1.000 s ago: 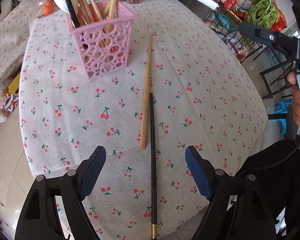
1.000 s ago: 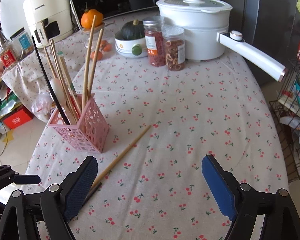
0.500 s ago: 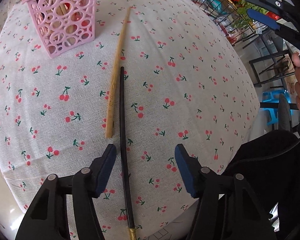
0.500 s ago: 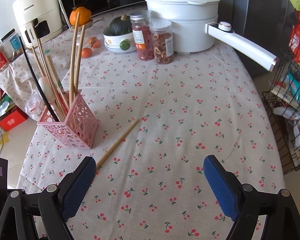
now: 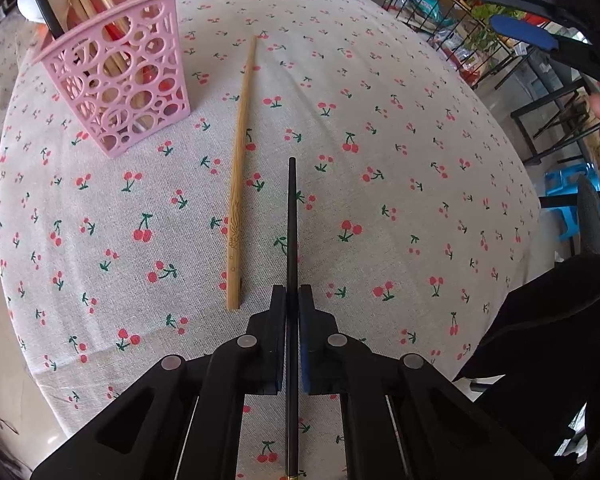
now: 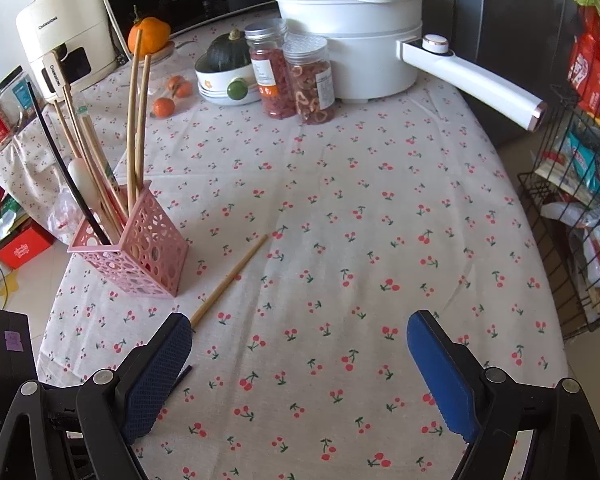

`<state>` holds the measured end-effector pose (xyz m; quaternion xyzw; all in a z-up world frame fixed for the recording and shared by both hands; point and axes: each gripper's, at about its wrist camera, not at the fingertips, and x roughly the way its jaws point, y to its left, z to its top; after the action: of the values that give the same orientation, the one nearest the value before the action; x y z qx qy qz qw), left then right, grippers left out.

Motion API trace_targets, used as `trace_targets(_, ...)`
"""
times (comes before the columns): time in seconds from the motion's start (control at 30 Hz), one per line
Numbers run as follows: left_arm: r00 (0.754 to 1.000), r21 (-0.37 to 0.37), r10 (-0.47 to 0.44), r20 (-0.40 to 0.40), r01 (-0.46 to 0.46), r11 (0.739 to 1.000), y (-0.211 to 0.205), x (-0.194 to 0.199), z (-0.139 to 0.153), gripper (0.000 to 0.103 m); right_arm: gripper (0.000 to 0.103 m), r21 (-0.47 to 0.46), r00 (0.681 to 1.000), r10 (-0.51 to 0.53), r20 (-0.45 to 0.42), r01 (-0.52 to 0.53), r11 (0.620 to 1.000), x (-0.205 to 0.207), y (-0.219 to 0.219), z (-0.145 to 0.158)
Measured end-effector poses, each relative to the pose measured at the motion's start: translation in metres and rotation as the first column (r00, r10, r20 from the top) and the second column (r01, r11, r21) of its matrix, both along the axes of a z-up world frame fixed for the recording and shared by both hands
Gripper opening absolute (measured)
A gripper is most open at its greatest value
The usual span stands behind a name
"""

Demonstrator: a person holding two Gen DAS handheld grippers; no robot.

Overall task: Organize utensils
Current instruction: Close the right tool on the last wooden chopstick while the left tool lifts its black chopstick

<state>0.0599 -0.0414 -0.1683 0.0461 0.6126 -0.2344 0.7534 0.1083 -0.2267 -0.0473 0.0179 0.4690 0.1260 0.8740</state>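
Left gripper (image 5: 292,300): clamped on the thin black chopstick (image 5: 291,216), low over the cherry-print cloth surface (image 5: 400,208).
Black chopstick axis: straight ahead along the fingers, tip pointing away, gold-capped end trailing under the gripper.
Right gripper (image 6: 299,334): jaws wide apart, holding nothing, hovering off to the right.
Long bamboo chopstick (image 5: 240,184): flat on the cloth just left of the black one, nearly parallel.
Pink perforated plastic holder (image 5: 120,80): ahead and to the left, upright, already full of sticks; the left gripper looks nearer.
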Motion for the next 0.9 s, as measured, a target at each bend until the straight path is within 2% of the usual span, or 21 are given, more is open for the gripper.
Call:
trace_targets(0.17,0.995,-0.063,0.017,0.096,-0.011,0.998,0.017,-0.01,0.036,0.005,0.091,0.003,1.0,-0.015,-0.017,0.015,1.0,0.004,-0.001,-0.004)
trace_targets(0.37,0.975,-0.138,0.084,0.205,-0.056,0.989,0.049,-0.019,0.076,0.005,0.091,0.008,0.998,-0.033,-0.056,0.034,0.999,0.016,0.005,-0.013)
trace_targets(0.57,0.948,-0.187,0.16,0.274,-0.11,0.976,0.078,-0.02,0.101,0.005,0.091,0.025,0.988,-0.062,-0.143,0.066,0.998,0.037,0.023,-0.037)
trace_targets(0.73,0.927,-0.211,0.198,0.319,-0.134,0.968,0.093,-0.019,0.117,0.005,0.091,0.05,0.964,-0.11,-0.244,0.126,0.991,0.058,0.039,-0.069)
trace_targets(0.8,0.919,-0.221,0.207,0.335,-0.137,0.966,0.1,-0.021,0.123,0.005,0.089,0.056,0.951,-0.131,-0.281,0.153,0.987,0.067,0.046,-0.082)
trace_targets(0.9,0.909,-0.224,0.215,0.358,-0.141,0.964,0.106,-0.019,0.13,0.005,0.076,0.05,0.937,-0.154,-0.313,0.178,0.983,0.078,0.056,-0.099)
